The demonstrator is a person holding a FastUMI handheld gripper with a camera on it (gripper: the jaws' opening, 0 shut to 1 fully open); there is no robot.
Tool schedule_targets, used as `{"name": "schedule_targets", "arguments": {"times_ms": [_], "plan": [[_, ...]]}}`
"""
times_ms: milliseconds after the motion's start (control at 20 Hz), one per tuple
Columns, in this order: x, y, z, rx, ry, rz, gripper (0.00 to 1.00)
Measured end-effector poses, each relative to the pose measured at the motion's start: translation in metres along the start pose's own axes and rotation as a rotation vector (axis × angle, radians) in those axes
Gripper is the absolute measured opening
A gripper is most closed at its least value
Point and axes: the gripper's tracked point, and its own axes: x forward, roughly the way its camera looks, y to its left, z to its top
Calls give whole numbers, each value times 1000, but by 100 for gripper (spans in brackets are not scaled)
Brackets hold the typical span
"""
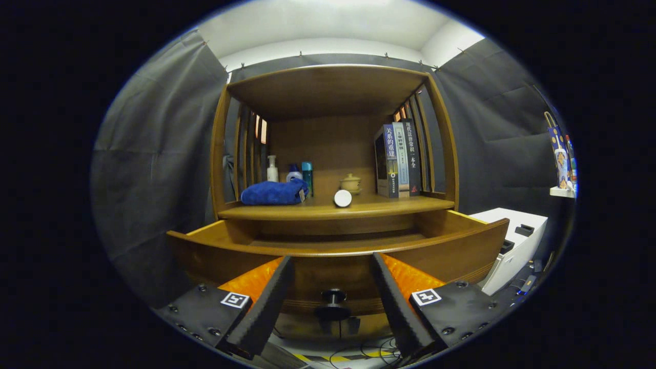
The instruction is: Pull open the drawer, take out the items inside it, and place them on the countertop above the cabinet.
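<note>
1. The gripper [332, 266] is spread wide and holds nothing. Its two ribbed black fingers [266, 302] stand well apart, with the drawer's dark knob [333, 302] in the gap between them, untouched by either.
2. The drawer [338, 251] is pulled out, just ahead of the fingertips, its curved wooden front filling the space between them. Being out, it leaves the way in from above free; the tool sits low, so the drawer's floor and anything lying on it are hidden behind the front edge, and what is left inside cannot be told.
3. The countertop [400, 206] above the cabinet lies beyond the drawer and higher than the fingers. Things stand on it toward its back and sides, which keeps the front edge bare for setting items down.
4. On it, beyond the left finger, a folded blue towel [274, 193] lies in front of a white pump bottle [272, 169] and two blue bottles [302, 174]. Straight ahead a small white round object [343, 198] sits close to the front edge, with a small yellowish lidded pot [351, 182] just behind it. Beyond the right finger, books [397, 160] stand upright against the slatted side.
5. The surface is warm brown wood under a shelf hood. Dark cloth hangs around; a white box-like unit [512, 246] stands beside the drawer's right end, and cables lie on the floor beneath the fingers.
</note>
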Motion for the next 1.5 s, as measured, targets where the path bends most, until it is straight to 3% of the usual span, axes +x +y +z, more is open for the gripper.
{"name": "schedule_targets", "arguments": {"times_ms": [250,500,850,1500], "plan": [[5,1,-21,-26,39,-6,99],[10,0,-20,-39,36,-48,98],[23,-2,-14,-49,27,-31,98],[102,-5,-13,-57,79,-37,99]]}}
